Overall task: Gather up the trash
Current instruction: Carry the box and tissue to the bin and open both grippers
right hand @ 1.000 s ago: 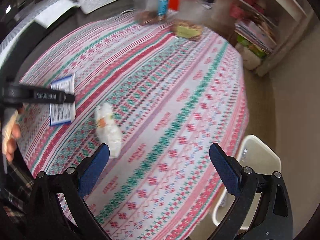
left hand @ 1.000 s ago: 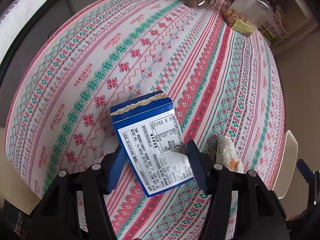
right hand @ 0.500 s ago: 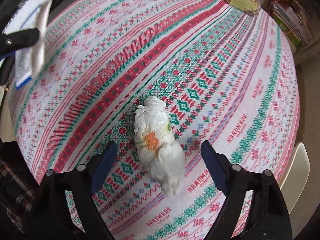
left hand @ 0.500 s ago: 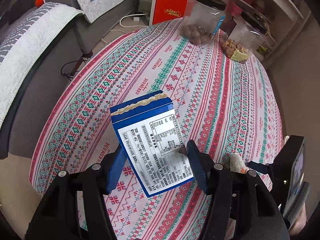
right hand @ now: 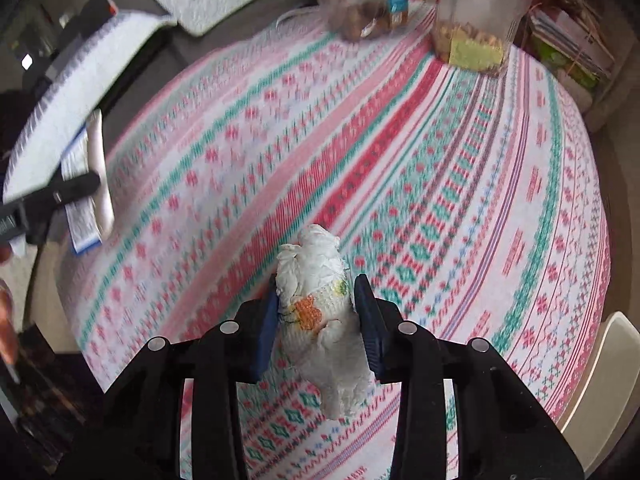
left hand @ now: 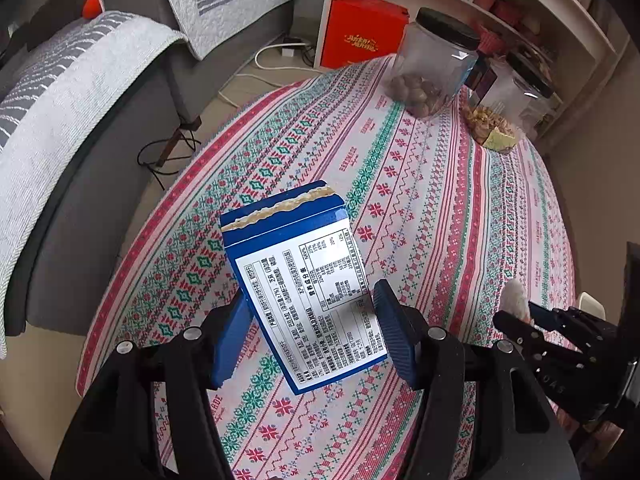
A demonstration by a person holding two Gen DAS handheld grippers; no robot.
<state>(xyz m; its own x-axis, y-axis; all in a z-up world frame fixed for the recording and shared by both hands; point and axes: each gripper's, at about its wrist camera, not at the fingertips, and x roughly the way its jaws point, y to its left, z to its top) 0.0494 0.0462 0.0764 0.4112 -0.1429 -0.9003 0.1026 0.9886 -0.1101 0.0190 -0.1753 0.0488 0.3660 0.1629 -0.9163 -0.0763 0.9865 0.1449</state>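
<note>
The left tool (left hand: 310, 332) points steeply down over the round tabletop (left hand: 440, 200), which is covered in a pink, green and red patterned cloth. Its two blue pads clamp the blue carton (left hand: 304, 280) by its side edges, and the carton is lifted clear of the cloth, tilted, with its white printed label facing the camera and its torn top edge pointing toward the jars. Seen from the right wrist, this tool reaches in from the left edge of the tabletop with the carton side-on in its grip.

The right tool (right hand: 316, 320) also points steeply down, near the tabletop's near edge and to the right of the carton. Its jaws have just been closing, and the crumpled white tissue (right hand: 320, 320), marked with an orange and green print, sits between them. The pads stand against the wad's two sides, with the tissue's lower end trailing out toward the camera over the cloth.

Across the tabletop from the carton stand two clear jars with black lids (left hand: 436, 64), one holding brown nuts. A pale chair seat (right hand: 608, 368) shows just beyond the tabletop's right edge.
</note>
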